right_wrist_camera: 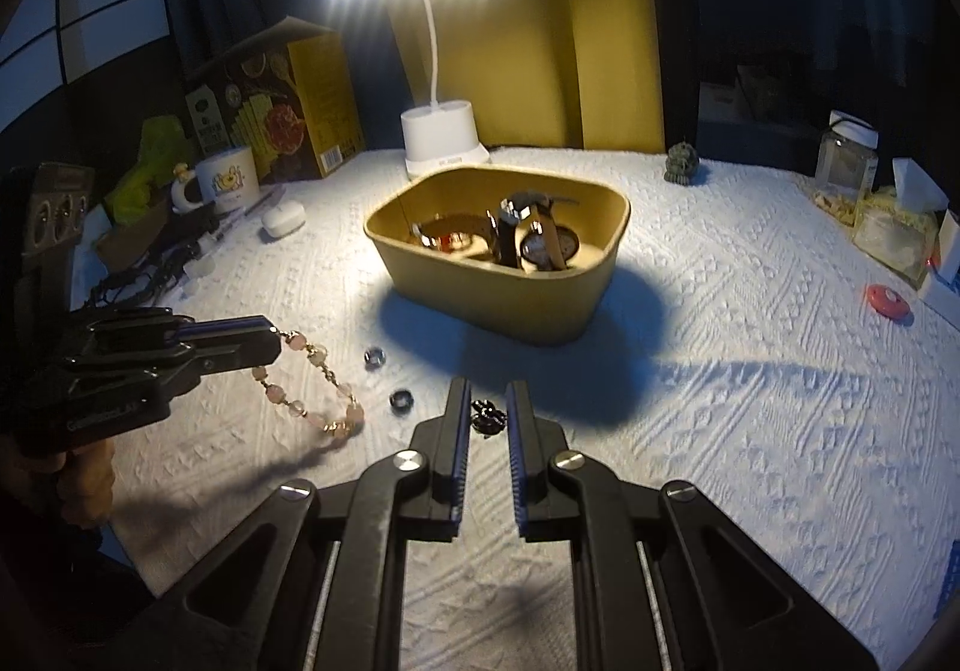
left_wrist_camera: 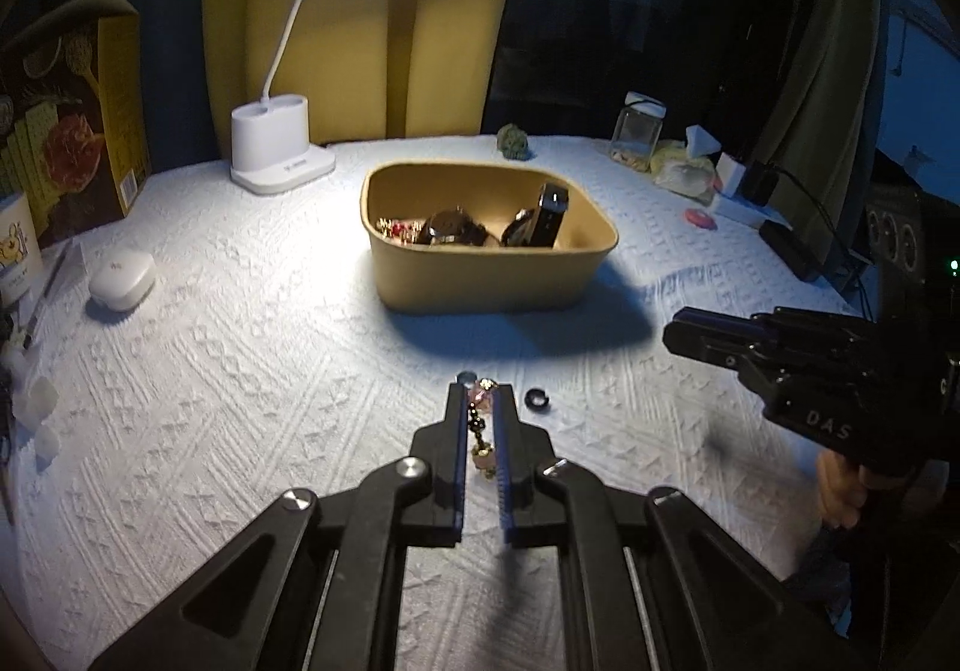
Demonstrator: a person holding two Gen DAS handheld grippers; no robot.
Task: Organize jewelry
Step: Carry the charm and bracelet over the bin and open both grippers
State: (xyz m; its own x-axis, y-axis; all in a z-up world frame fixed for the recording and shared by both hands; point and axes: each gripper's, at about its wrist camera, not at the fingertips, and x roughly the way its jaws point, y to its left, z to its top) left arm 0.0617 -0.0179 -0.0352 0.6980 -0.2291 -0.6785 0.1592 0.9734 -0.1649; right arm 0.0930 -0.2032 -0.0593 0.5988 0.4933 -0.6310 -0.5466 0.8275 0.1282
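Note:
My left gripper is shut on a pink bead bracelet with gold links; it hangs from the gripper's tip, its low end touching the white cloth. The bracelet also shows between the left fingers. My right gripper is open around a small black jewelry piece lying on the cloth. Two dark rings lie between the grippers; one ring shows in the left wrist view. A tan bin behind holds watches and other jewelry.
A white desk lamp stands behind the bin. A yellow box, a mug and a white case sit at the left. A jar, tissues and a red disc sit at the right.

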